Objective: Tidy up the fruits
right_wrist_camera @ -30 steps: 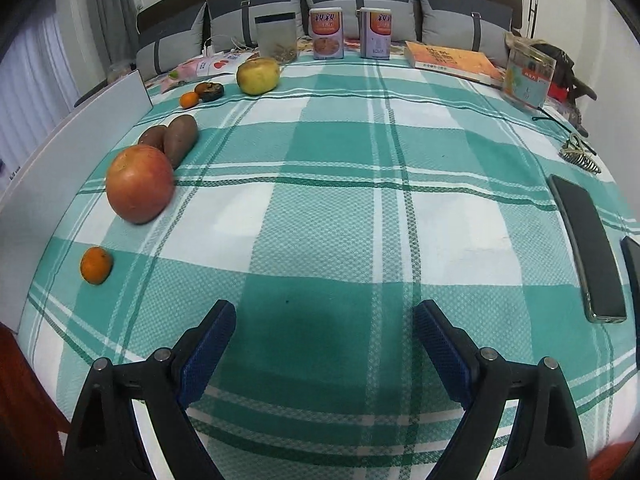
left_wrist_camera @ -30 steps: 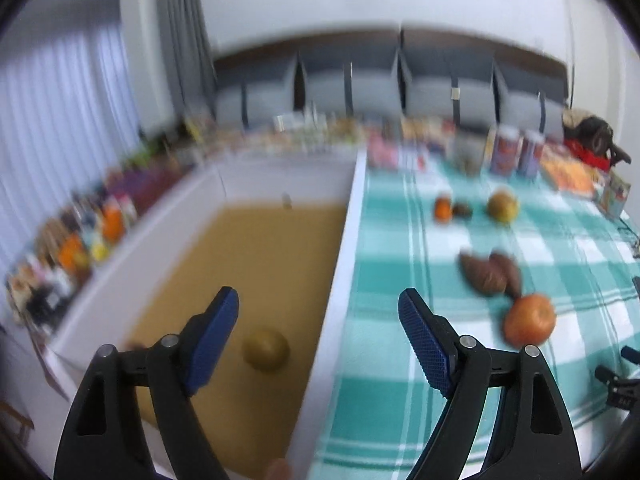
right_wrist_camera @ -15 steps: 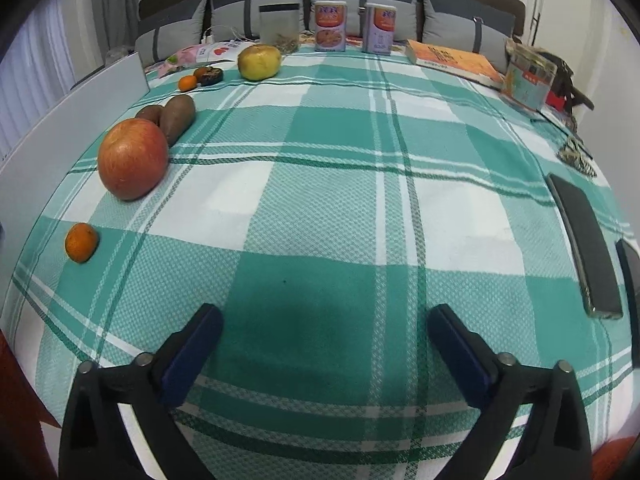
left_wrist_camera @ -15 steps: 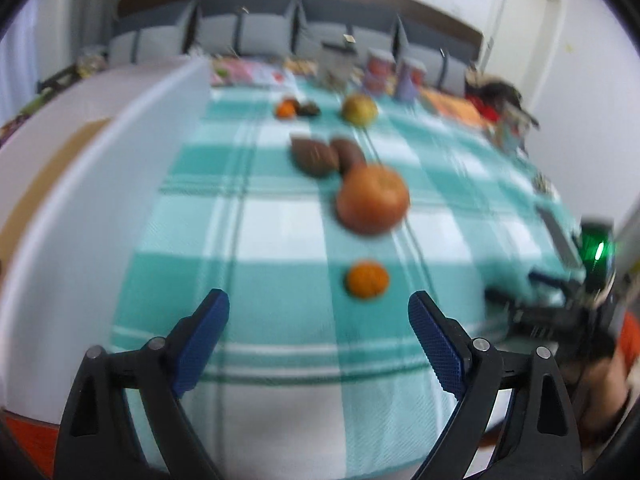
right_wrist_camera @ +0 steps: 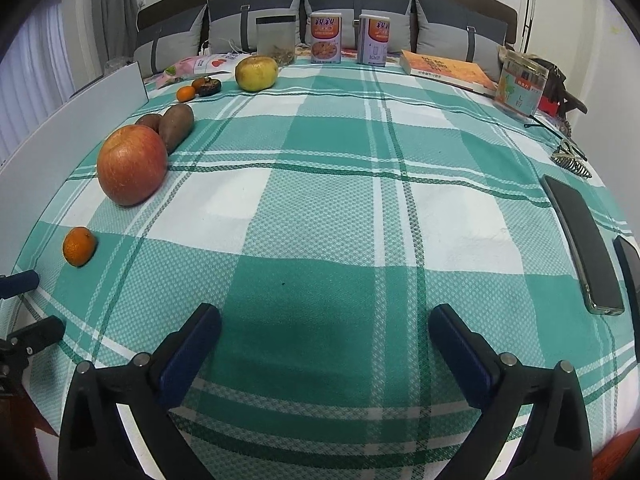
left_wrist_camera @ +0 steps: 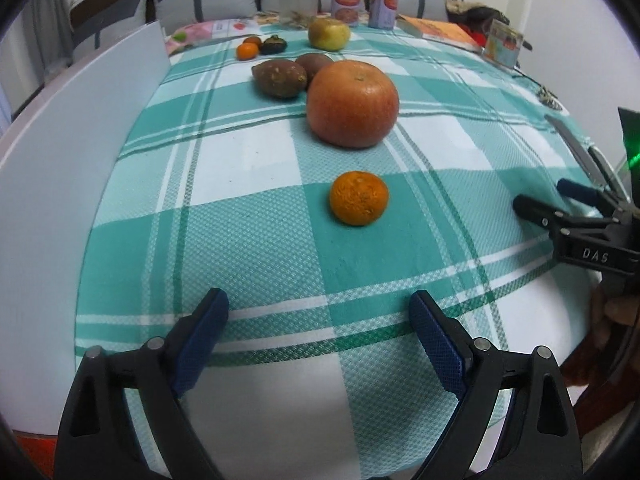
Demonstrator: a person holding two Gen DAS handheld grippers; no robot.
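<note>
Left gripper [left_wrist_camera: 318, 322]: spread wide, holding nothing, low over the checked cloth [left_wrist_camera: 256, 240].
Mandarin [left_wrist_camera: 359, 198]: straight ahead of its fingers, apart from them.
Apple [left_wrist_camera: 353, 103]: beyond the mandarin.
Right gripper [right_wrist_camera: 325, 338]: spread, holding nothing; fruit lies far to its left.

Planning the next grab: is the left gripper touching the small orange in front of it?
Apart. The left wrist view shows bare tablecloth between the open left gripper and the small orange.
</note>
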